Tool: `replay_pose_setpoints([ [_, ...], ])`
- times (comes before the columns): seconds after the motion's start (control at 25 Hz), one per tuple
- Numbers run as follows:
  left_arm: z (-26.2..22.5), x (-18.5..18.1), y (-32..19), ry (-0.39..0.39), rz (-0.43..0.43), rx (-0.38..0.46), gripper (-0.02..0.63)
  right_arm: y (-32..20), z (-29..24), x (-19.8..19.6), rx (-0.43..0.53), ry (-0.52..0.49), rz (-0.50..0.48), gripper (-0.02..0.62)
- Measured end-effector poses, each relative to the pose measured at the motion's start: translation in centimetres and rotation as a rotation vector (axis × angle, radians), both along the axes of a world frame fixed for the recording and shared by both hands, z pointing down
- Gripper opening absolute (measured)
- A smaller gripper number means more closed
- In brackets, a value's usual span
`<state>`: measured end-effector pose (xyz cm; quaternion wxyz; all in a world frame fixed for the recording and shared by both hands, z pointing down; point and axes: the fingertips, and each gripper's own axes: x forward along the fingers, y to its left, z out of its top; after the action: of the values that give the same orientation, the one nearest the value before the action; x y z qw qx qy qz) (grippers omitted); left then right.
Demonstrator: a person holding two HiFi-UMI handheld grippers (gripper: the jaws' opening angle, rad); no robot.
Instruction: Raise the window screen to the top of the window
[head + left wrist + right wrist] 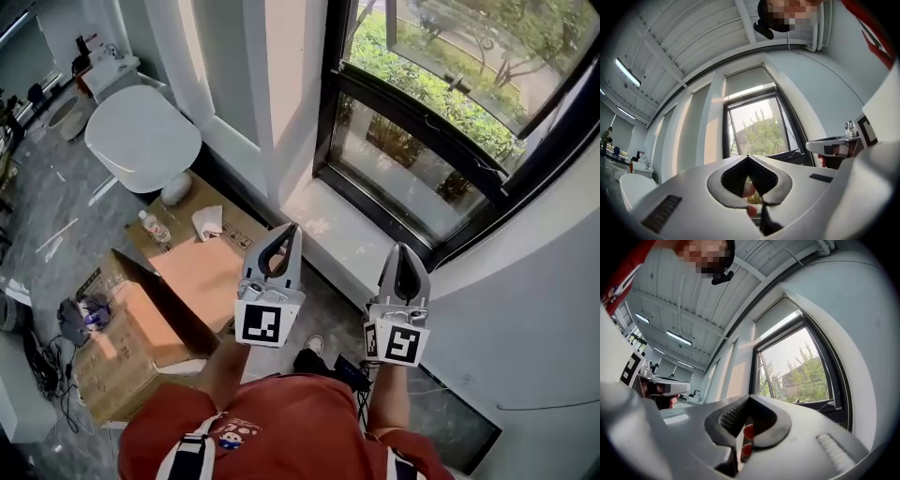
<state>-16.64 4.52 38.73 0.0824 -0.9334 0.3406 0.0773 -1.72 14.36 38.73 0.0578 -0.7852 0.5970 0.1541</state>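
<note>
A black-framed window [330, 112] stands ahead, with greenery outside. In the gripper views a grey screen [746, 80] covers the upper part of the window [797, 362]; the same screen [777, 316] hangs from the top of the frame. My left gripper [292, 229] and right gripper [401, 247] are held side by side in front of the white sill [342, 239], short of the glass. Both are shut with nothing between the jaws. The left gripper's [748, 156] tips meet in its own view, as do the right gripper's [750, 397].
Open cardboard boxes [141, 319] lie on the floor at the left with a plastic bottle [155, 228] on them. A round white table [142, 138] stands farther back. White wall panels [281, 84] flank the window. A curved white wall [534, 309] is at the right.
</note>
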Motion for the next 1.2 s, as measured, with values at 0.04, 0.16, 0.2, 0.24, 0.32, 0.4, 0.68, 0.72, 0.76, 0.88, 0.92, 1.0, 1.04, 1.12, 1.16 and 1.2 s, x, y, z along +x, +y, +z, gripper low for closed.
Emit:
replay_pose_setpoints([
  [0.04, 0.0, 1.2, -0.6, -0.003, 0.007, -0.005, 0.005, -0.5, 0.0, 1.1, 0.0, -0.003, 0.006, 0.009],
  [0.16, 0.0, 4.9, -2.1, -0.013, 0.031, -0.004, 0.005, -1.5, 0.2, 4.4, 0.0, -0.016, 0.027, 0.009],
  [0.2, 0.0, 6.1, -2.5, -0.013, 0.038, -0.004, 0.005, -1.8, 0.3, 5.5, 0.0, -0.019, 0.034, 0.009],
  [0.24, 0.0, 7.2, -3.0, -0.012, 0.043, -0.006, 0.005, -2.1, 0.3, 6.5, 0.001, -0.021, 0.04, 0.009],
  [0.32, 0.1, 9.2, -3.9, -0.01, 0.049, -0.006, 0.005, -2.6, 0.3, 8.3, 0.004, -0.021, 0.05, 0.009],
  [0.4, 0.1, 10.8, -4.7, -0.011, 0.056, -0.002, 0.005, -3.0, 0.2, 9.9, 0.009, -0.019, 0.064, 0.009],
  [0.68, 0.0, 14.9, -6.7, 0.0, 0.099, -0.004, 0.005, -3.8, 0.5, 13.8, 0.002, -0.018, 0.117, 0.009],
  [0.72, 0.0, 15.5, -7.0, -0.001, 0.107, -0.005, 0.005, -4.0, 0.5, 14.3, 0.001, -0.017, 0.127, 0.009],
  [0.76, 0.0, 16.1, -7.4, 0.0, 0.118, -0.005, 0.005, -4.2, 0.5, 14.7, 0.0, -0.015, 0.138, 0.009],
  [0.88, 0.2, 18.2, -8.5, 0.003, 0.158, -0.004, 0.005, -4.7, 0.5, 16.2, 0.001, -0.008, 0.182, 0.009],
  [0.92, 0.3, 19.0, -9.0, 0.002, 0.175, -0.001, 0.005, -4.9, 0.6, 16.8, 0.001, -0.006, 0.2, 0.009],
  [1.0, 0.6, 20.8, -10.0, 0.0, 0.218, 0.006, 0.005, -5.3, 0.7, 18.1, 0.001, -0.005, 0.24, 0.009],
  [1.04, 0.7, 21.8, -10.6, 0.0, 0.241, 0.007, 0.005, -5.7, 0.8, 18.7, 0.002, -0.006, 0.26, 0.009],
  [1.12, 1.0, 23.5, -12.0, 0.002, 0.278, 0.0, 0.005, -6.6, 0.8, 19.8, 0.001, -0.01, 0.292, 0.009],
  [1.16, 1.1, 24.3, -12.9, 0.005, 0.293, -0.005, 0.005, -7.2, 0.8, 20.3, -0.001, -0.009, 0.307, 0.009],
  [1.2, 1.1, 25.2, -13.8, 0.009, 0.309, -0.008, 0.005, -7.8, 0.9, 20.8, -0.006, -0.004, 0.324, 0.009],
])
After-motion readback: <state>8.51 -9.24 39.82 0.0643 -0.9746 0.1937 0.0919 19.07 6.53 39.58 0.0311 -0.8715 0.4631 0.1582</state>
